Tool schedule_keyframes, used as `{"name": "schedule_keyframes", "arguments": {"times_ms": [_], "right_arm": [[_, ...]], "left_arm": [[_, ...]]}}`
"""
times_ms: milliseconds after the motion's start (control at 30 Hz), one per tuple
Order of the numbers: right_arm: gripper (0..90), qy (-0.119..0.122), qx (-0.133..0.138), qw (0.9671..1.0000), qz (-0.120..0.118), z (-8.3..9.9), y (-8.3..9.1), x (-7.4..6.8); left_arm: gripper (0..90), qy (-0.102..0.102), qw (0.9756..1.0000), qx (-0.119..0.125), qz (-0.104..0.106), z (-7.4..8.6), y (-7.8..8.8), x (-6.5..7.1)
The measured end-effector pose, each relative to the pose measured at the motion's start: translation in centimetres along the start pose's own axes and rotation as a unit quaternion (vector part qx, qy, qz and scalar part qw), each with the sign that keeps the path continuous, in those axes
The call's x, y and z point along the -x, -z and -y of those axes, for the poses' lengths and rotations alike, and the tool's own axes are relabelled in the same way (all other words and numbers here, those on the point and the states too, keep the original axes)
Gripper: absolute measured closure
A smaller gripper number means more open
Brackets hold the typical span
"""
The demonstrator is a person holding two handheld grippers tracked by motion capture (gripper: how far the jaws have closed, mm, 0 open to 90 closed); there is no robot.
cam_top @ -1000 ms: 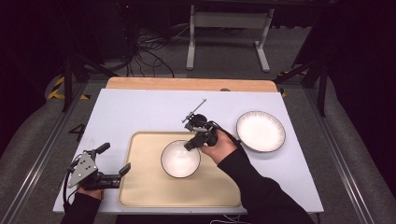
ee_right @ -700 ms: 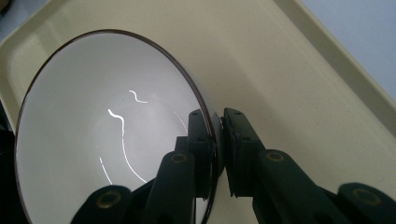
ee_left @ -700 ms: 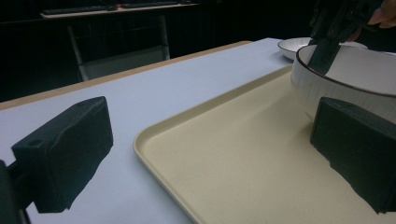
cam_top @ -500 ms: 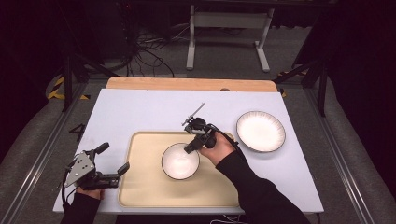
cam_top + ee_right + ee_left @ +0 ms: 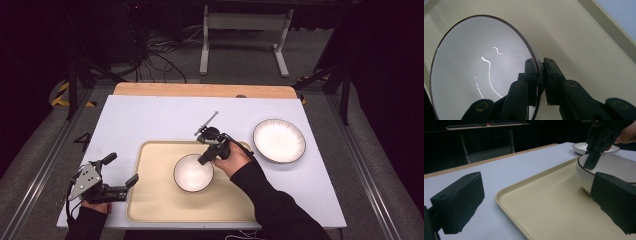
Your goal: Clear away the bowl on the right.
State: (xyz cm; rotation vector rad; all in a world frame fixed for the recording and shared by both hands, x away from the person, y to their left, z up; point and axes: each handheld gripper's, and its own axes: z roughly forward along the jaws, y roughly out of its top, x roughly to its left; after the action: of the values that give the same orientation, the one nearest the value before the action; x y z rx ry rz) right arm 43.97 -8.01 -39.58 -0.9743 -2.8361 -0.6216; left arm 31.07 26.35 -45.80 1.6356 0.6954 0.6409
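A white bowl [image 5: 193, 172] with a dark rim stands in the middle of a beige tray [image 5: 160, 200]. My right gripper [image 5: 204, 161] is shut on the bowl's right rim, one jaw inside and one outside. The right gripper view shows the pads pinching the bowl [image 5: 479, 70] wall at my right gripper [image 5: 541, 67], above the tray [image 5: 579, 37]. My left gripper [image 5: 121, 169] rests open at the tray's left edge with nothing between its jaws. In the left gripper view, my left gripper [image 5: 537, 200] faces across the tray [image 5: 554, 207] to the bowl [image 5: 614, 167] and the right gripper [image 5: 591, 163].
A white plate [image 5: 279, 140] lies on the white table [image 5: 150, 120] to the right of the tray, also seen as the plate [image 5: 584, 146] behind the bowl. A wooden strip [image 5: 200, 90] runs along the table's far edge. Dark floor and a stand lie beyond.
The right hand and the bowl have edged very slightly toward the near side of the tray. The left gripper has stayed where it was.
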Motion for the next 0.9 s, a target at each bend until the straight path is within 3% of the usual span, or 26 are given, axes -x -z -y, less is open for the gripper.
{"name": "schedule_keyframes", "arguments": {"times_ms": [267,667,900], "right_arm": [[79.3,-0.002,-0.005,0.9999,0.010,0.0,-0.2,0.1],[60.7,0.011,0.040,0.9981,0.045,0.2,1.5,0.0],[44.0,0.042,0.091,0.9922,0.074,0.6,3.3,-1.4]], "left_arm": [[0.1,-0.004,1.0000,-0.002,0.000,0.0,0.0,0.0],[0.2,-0.007,1.0000,-0.002,-0.001,0.0,-0.1,0.0],[0.2,-0.012,0.9999,-0.006,-0.001,0.0,-0.2,0.1]]}}
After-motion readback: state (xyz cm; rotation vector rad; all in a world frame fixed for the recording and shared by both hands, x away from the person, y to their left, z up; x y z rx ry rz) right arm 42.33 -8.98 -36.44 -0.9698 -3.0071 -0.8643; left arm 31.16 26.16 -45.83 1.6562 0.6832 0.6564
